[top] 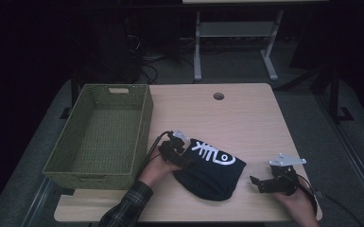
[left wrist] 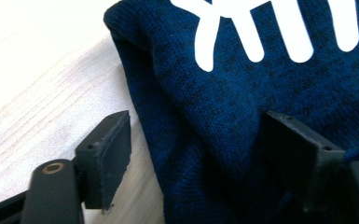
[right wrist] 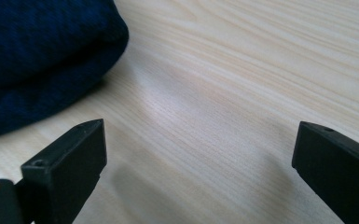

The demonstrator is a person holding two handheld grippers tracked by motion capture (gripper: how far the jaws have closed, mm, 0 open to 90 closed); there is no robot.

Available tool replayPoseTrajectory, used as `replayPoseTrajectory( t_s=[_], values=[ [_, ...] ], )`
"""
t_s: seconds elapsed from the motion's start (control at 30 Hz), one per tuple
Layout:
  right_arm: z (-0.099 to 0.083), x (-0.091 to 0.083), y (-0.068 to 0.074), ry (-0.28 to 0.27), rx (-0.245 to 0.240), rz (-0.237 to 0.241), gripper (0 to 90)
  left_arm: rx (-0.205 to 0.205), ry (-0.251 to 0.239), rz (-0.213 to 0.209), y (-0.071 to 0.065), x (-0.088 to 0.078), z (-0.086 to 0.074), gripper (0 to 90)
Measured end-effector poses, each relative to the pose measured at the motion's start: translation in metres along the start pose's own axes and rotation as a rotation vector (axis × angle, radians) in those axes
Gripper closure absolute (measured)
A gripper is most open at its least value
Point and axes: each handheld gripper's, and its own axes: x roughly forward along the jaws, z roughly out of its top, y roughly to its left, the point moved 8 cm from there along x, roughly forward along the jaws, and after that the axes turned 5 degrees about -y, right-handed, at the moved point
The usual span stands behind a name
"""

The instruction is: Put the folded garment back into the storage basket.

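The folded navy sweater (top: 212,169) with its white fish-bone print lies on the tabletop (top: 246,118) beside the empty green wicker basket (top: 105,130), unlifted, the left hand-held gripper (top: 179,153) wide astride its edge, the right hand-held gripper (top: 261,184) wide and empty nearby.

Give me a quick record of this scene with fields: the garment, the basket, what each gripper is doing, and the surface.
garment: folded dark blue knit with a white fish-bone print, lying on the table near its front edge
basket: green woven basket, left of the garment
left gripper: open, straddling the garment's edge, one of its fingers over the bare wood, the other over the cloth
right gripper: open, over bare wood, apart from the garment
surface: light wooden table
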Motion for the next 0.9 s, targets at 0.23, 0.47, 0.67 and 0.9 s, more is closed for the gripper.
replayPoseTrajectory(
  t_s=[0.23, 0.47, 0.67, 0.9],
  values=[
    [-0.0033, 0.0035, -0.0015, 0.017, 0.003, -0.013, 2.4, -0.004, 0.007, -0.055, -0.0057, -0.0007, 0.0000, 47.8],
    [-0.0031, 0.0045, -0.0020, 0.013, 0.009, -0.009, 2.3, -0.031, 0.031, -0.075, -0.0077, -0.0005, 0.0006, 57.1],
    [-0.0031, 0.0046, -0.0020, 0.014, 0.009, -0.009, 2.4, -0.043, 0.056, -0.092, -0.0083, -0.0007, 0.0011, 66.1],
    [-0.0031, 0.0046, -0.0021, 0.014, 0.010, -0.009, 2.3, -0.057, 0.076, -0.090, -0.0096, -0.0021, 0.0037, 72.8]
  ],
)
